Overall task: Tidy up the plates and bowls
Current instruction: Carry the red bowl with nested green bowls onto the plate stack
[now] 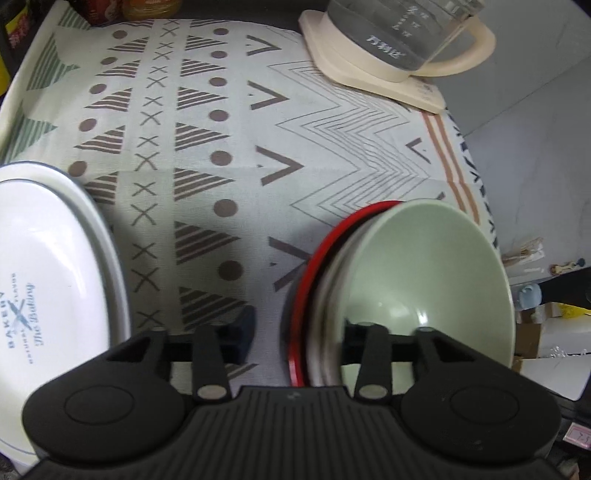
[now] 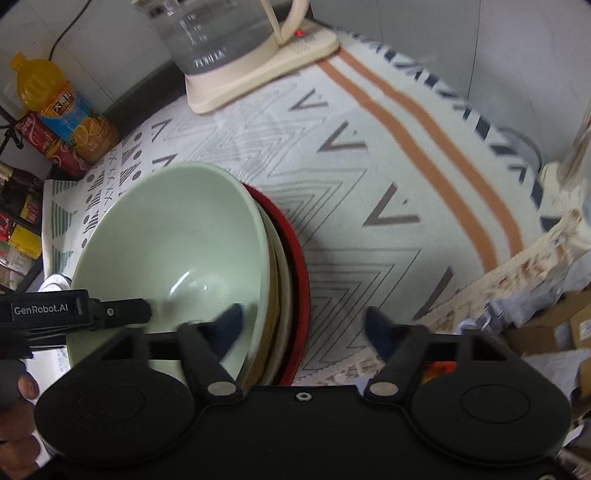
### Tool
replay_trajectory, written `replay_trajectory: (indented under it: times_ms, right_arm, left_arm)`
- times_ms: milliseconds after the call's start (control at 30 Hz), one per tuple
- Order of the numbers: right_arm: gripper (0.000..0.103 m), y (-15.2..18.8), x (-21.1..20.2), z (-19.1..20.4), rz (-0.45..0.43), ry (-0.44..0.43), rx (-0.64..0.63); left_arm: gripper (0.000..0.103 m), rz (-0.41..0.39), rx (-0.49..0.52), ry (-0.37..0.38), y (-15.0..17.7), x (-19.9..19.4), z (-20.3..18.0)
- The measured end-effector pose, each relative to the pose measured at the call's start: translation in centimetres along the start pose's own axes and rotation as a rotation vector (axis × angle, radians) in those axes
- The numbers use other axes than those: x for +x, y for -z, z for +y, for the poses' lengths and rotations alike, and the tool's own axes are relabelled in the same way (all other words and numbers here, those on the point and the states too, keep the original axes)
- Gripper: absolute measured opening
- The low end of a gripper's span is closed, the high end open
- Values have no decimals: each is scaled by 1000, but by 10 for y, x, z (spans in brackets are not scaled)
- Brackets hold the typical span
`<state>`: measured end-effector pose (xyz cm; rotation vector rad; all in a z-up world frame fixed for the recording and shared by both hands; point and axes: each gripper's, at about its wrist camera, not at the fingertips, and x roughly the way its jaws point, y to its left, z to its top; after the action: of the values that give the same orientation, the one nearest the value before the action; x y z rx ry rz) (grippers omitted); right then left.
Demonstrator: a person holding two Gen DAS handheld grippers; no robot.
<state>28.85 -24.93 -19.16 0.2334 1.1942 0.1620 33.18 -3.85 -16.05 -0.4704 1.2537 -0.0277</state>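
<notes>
Pale green against red and cream

The bowl (image 2: 177,236) is showing pale green, the plate (image 2: 297,258) red, the tablecloth (image 1: 229,147) white with brown triangles, dots, crosses and grey zigzags; the oval dish (image 1: 48,266) is showing white with blue lettering.

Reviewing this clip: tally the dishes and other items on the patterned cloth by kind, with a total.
Bowls: 1, the green bowl on top of the stack.
Plates: at least 3, the red plate, a beige plate between it and the bowl, and the white oval plate apart.
Kettles: 1, the glass kettle on its base.
Bottles: 1, the orange juice bottle.
Total: 6.
</notes>
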Motion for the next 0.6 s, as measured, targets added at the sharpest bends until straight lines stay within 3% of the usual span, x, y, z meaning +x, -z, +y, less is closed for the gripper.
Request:
replay_trajectory:
  times_ms: [33, 100, 600]
  right_arm:
    - [44, 0, 1, -1, 7, -19, 8]
    - [37, 0, 2, 1, 12, -62, 11]
    - [32, 4, -3, 6, 16, -80, -5]
  left_arm:
    - [27, 2, -1, 10, 0, 0, -1]
    - [27, -3, -4, 1, 0, 0, -3]
    - [27, -55, -5, -11, 6, -15, 5]
